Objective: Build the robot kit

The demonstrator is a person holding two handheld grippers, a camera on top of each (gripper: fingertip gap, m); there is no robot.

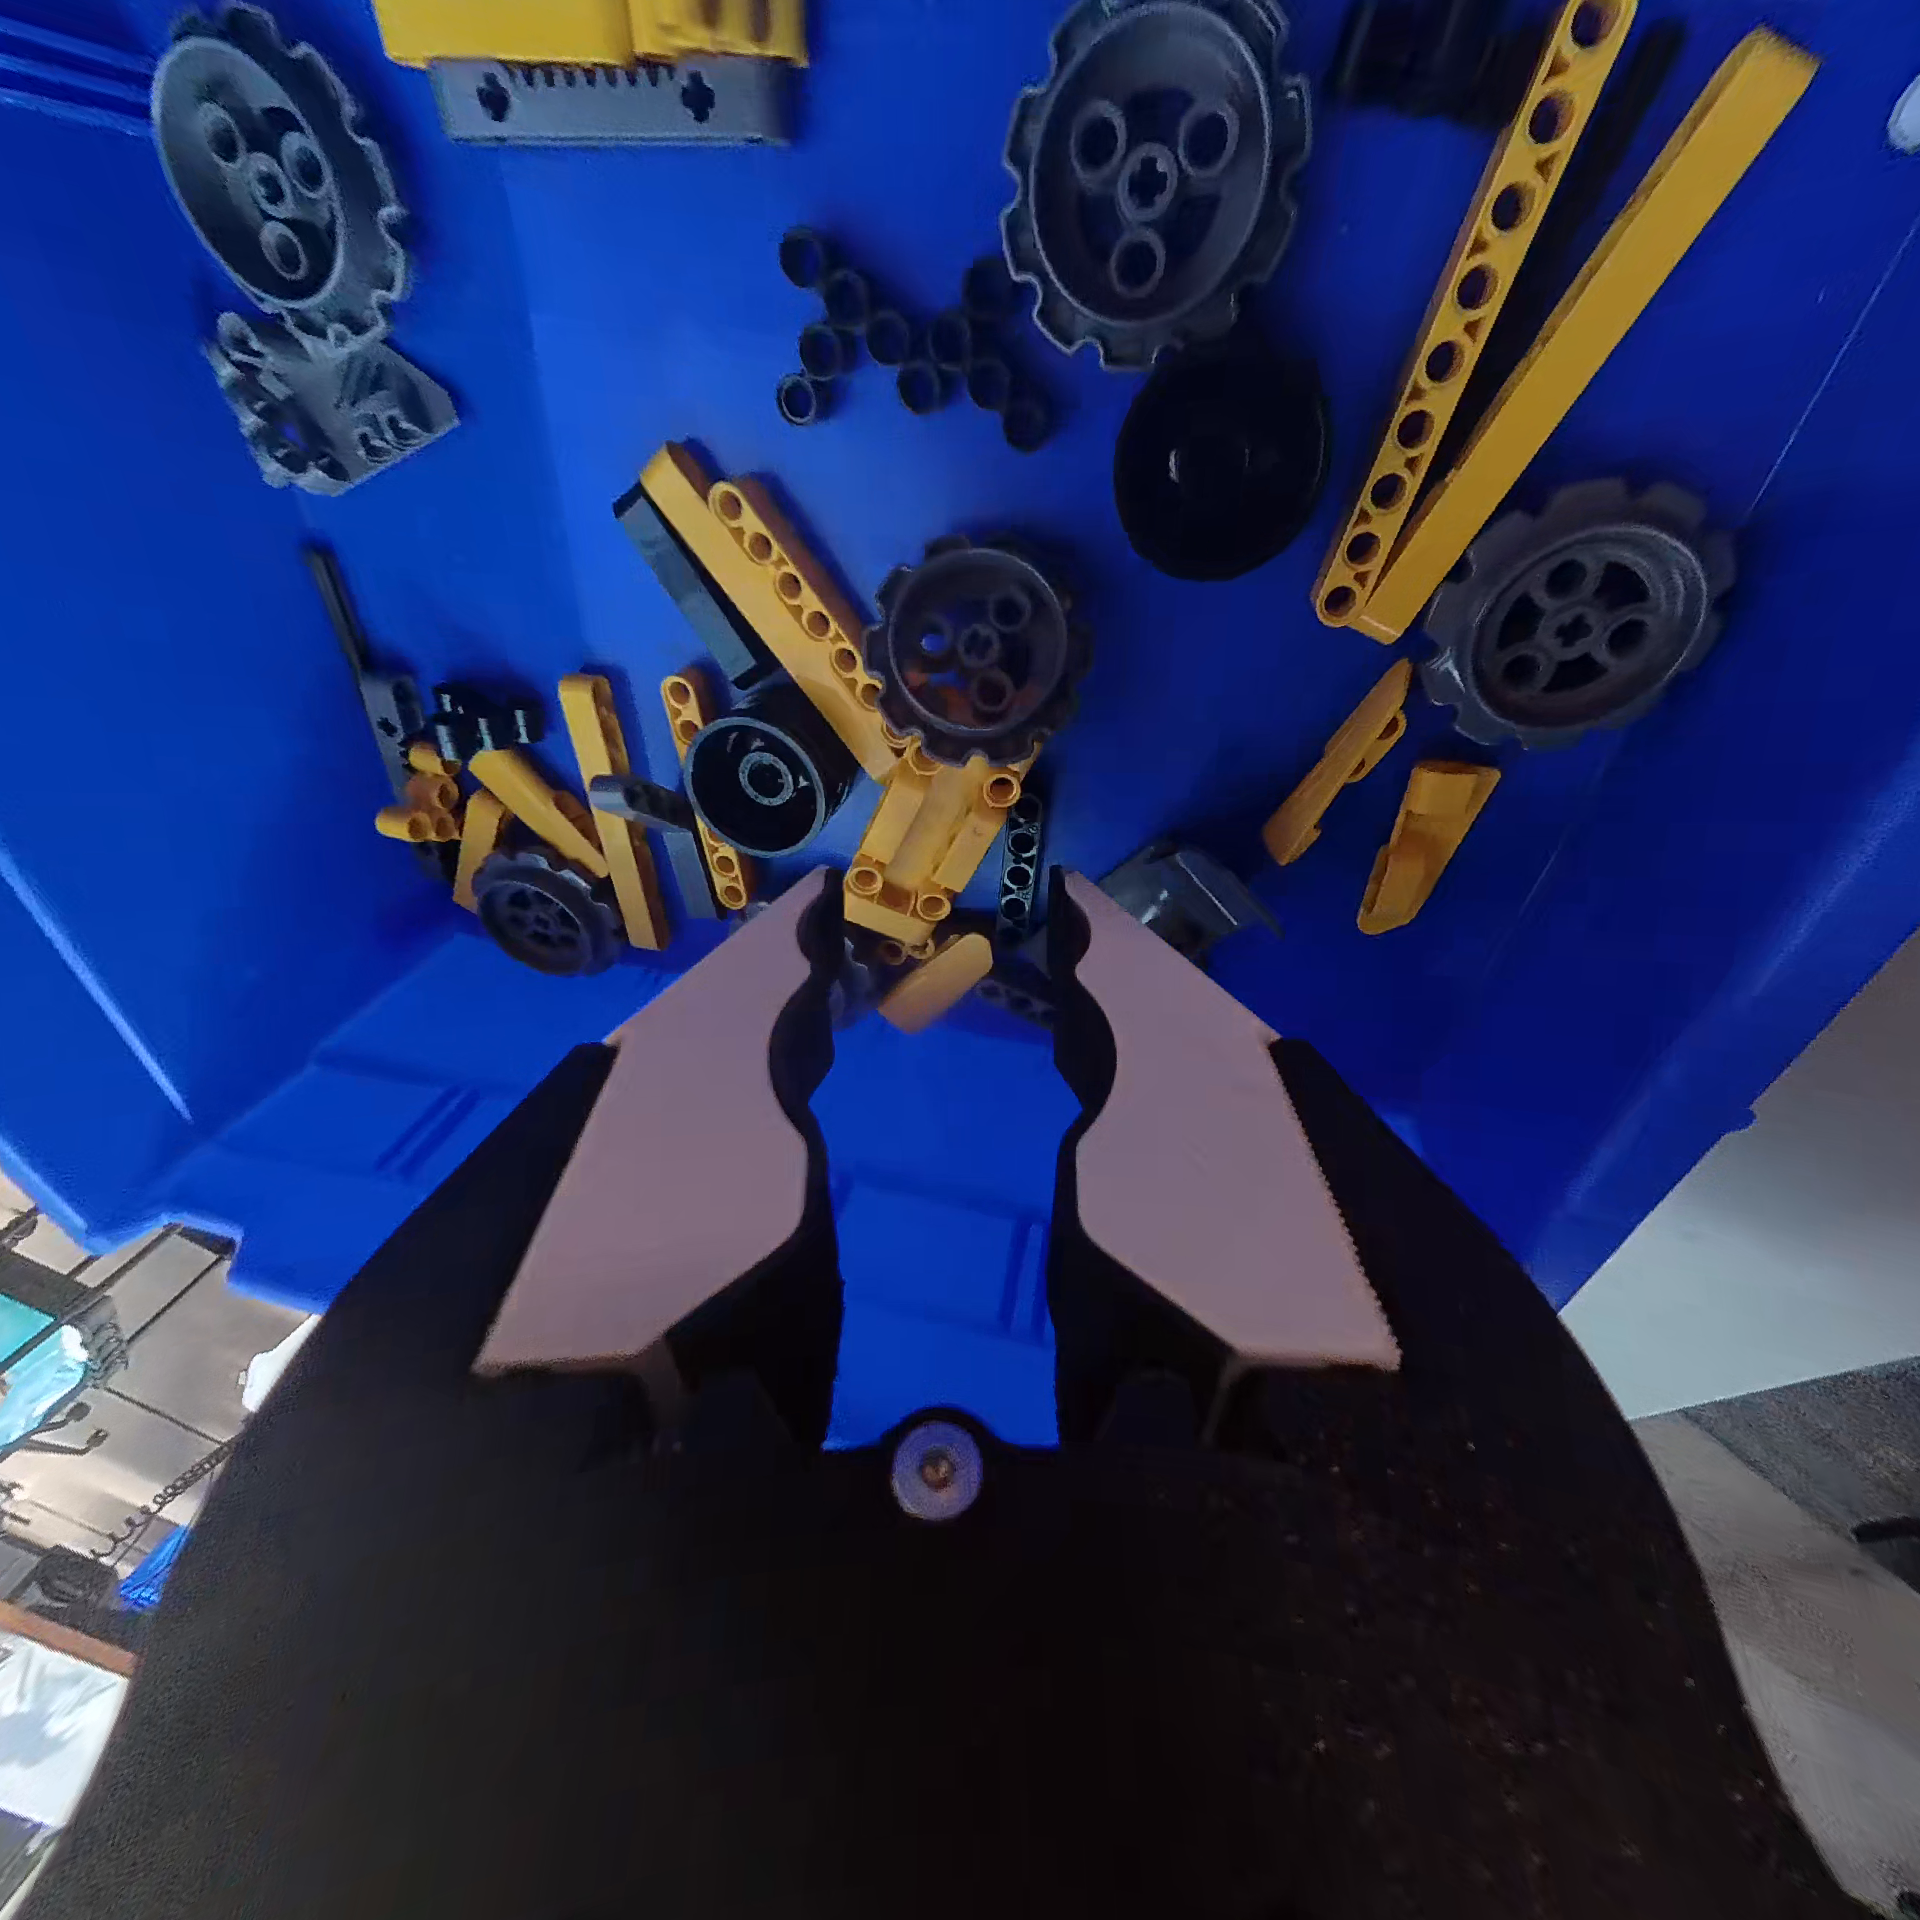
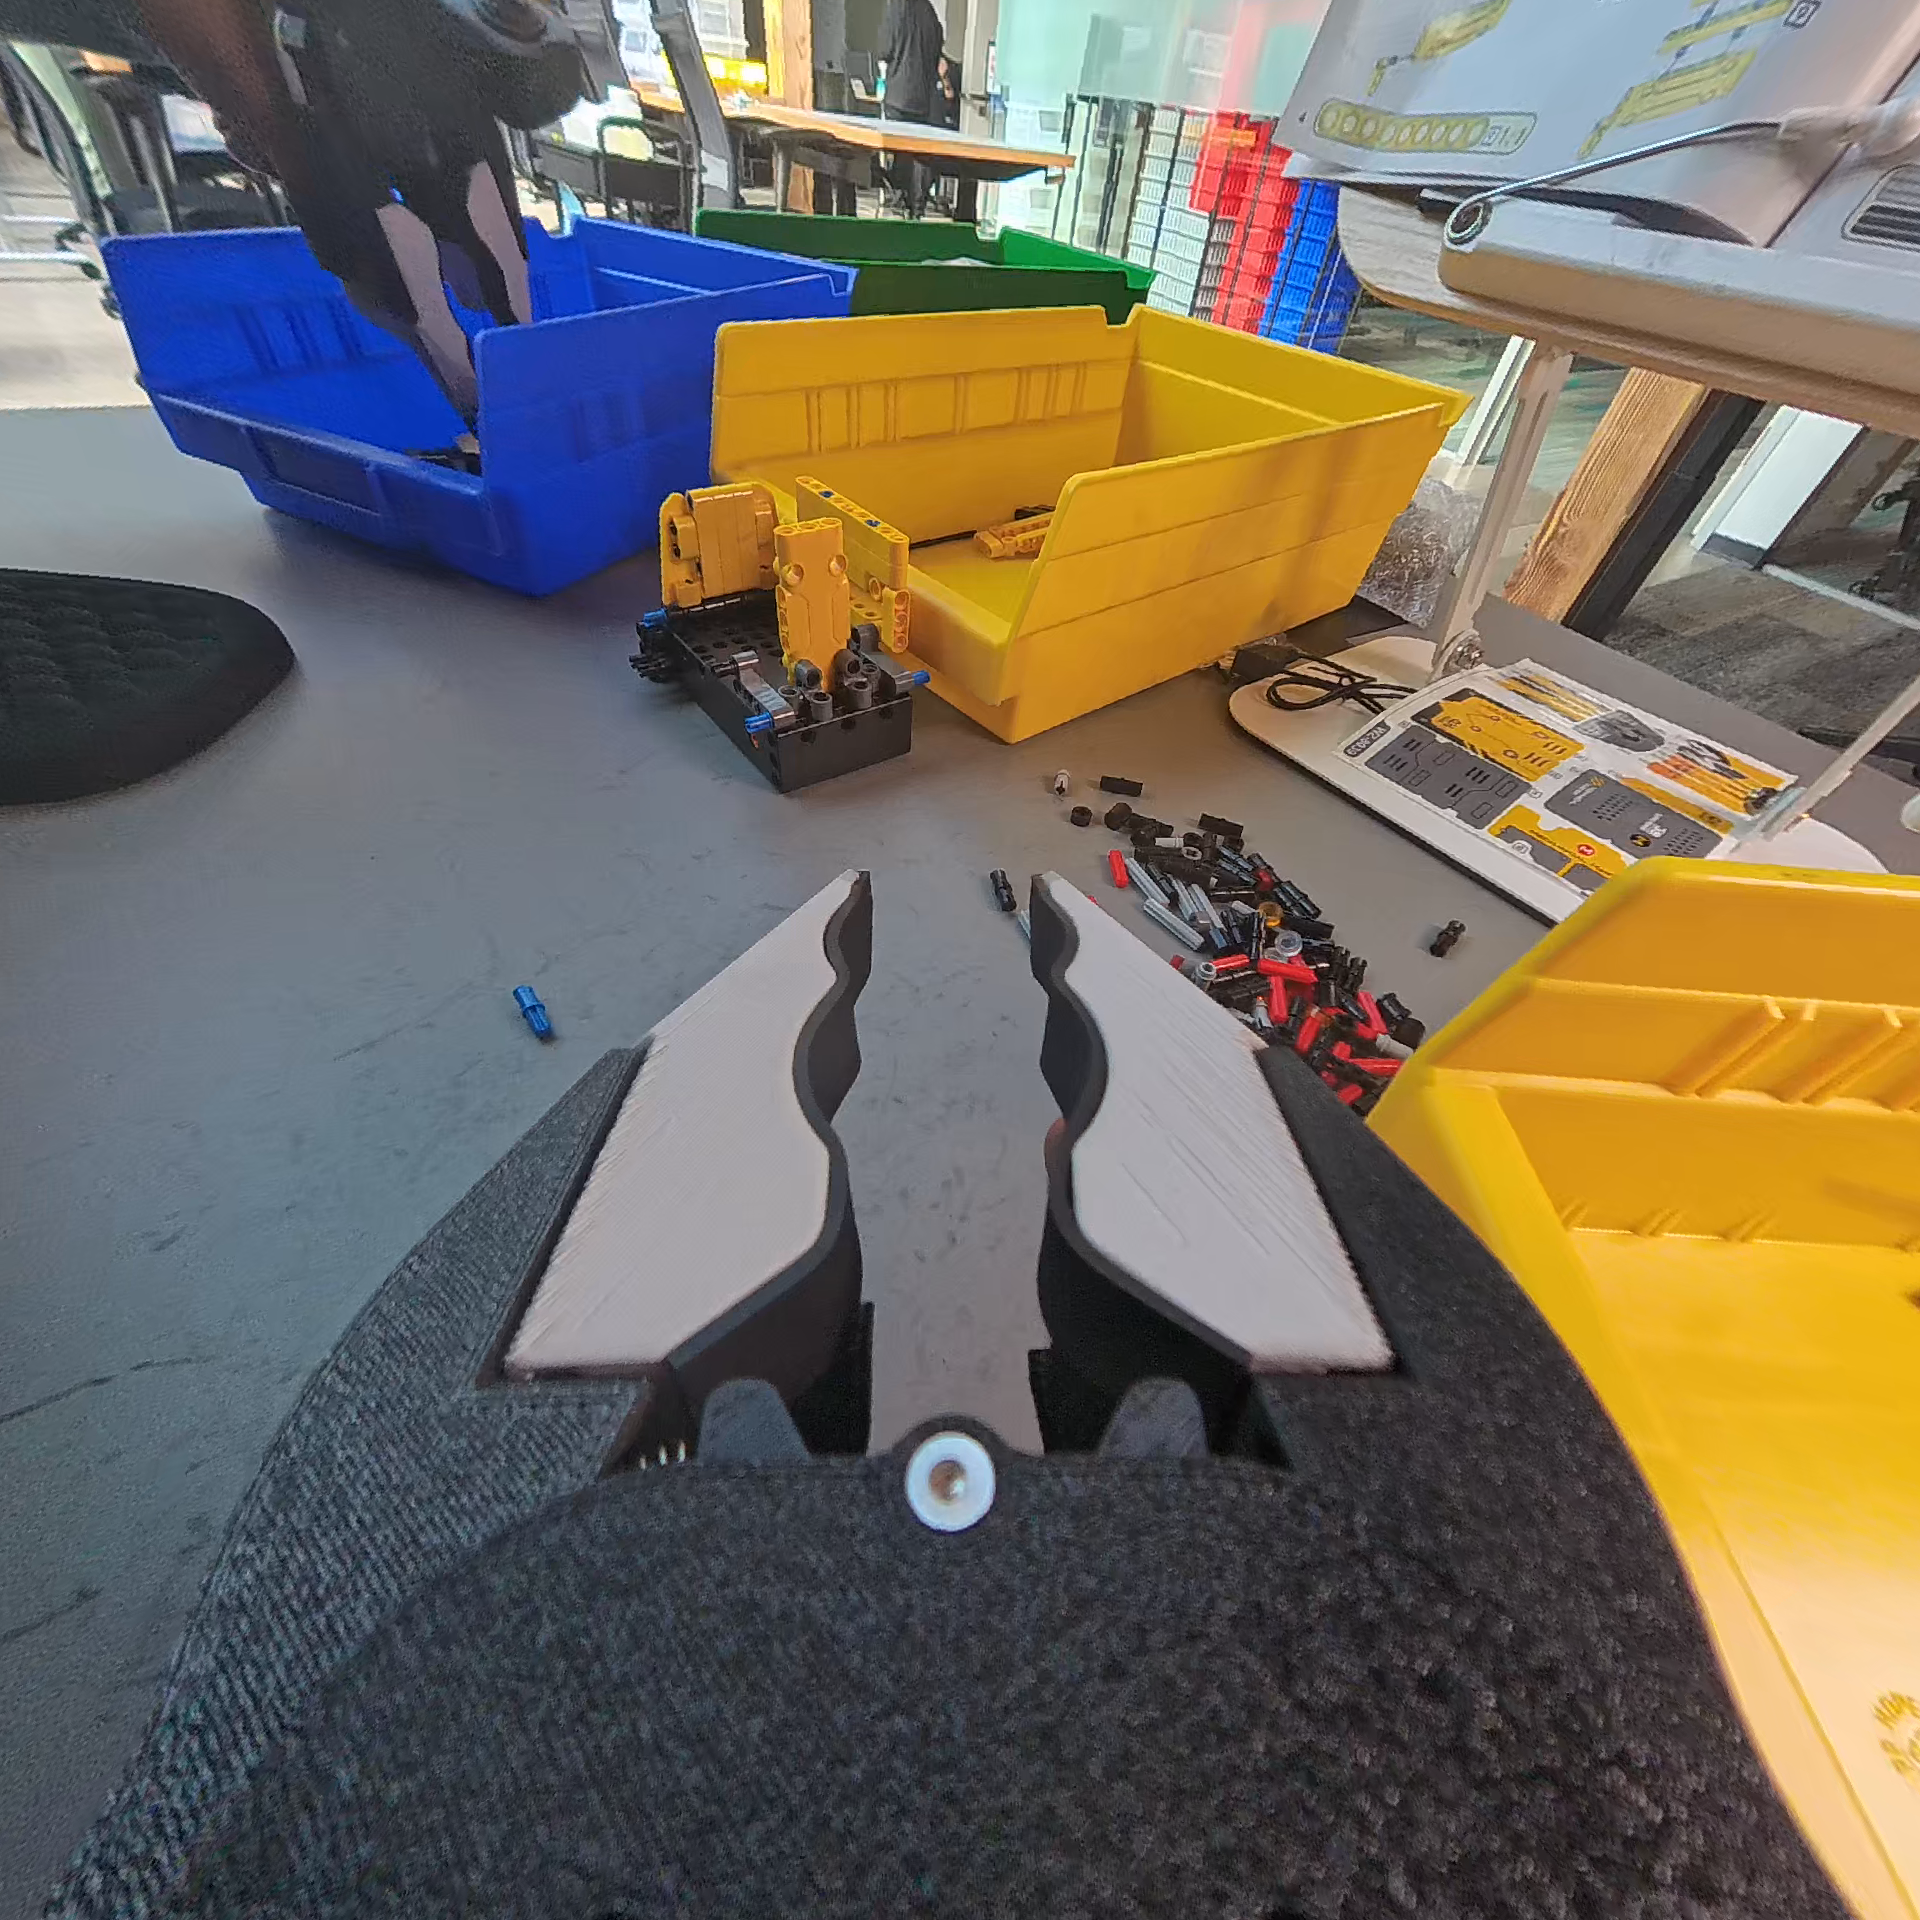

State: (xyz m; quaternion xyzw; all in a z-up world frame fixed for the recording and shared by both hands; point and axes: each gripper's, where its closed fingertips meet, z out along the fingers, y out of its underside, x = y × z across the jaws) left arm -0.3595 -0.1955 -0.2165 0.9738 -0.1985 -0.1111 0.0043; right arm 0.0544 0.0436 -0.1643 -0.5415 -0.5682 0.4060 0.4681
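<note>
My left gripper [image 1: 940, 904] is open and points down into a blue bin [image 1: 540, 312] of loose building-toy parts. Its fingertips straddle a small pile of short yellow beams [image 1: 914, 842] and a black beam [image 1: 1020, 852] without gripping them. A grey toothed wheel [image 1: 977, 649] and a black round hub [image 1: 764, 779] lie just beyond. My right gripper [image 2: 948, 888] is open and empty, low over the grey table [image 2: 312, 935]. The left gripper [image 2: 457, 281] also shows in the right wrist view, reaching into the blue bin [image 2: 582, 416].
A partly built yellow and black model [image 2: 790, 634] stands before a yellow bin [image 2: 1195, 540]. A heap of small black, red and grey pins [image 2: 1268, 956] lies right of my right gripper, a blue pin [image 2: 532, 1010] to its left. Another yellow bin [image 2: 1714, 1195], an instruction sheet [image 2: 1558, 774], a green bin [image 2: 935, 260]. Spacing between my two grippers at the tips: around 50 cm. The grey toothed wheel [image 1: 977, 649] lies some 4 cm from my left tips, 45 cm from my right tips.
</note>
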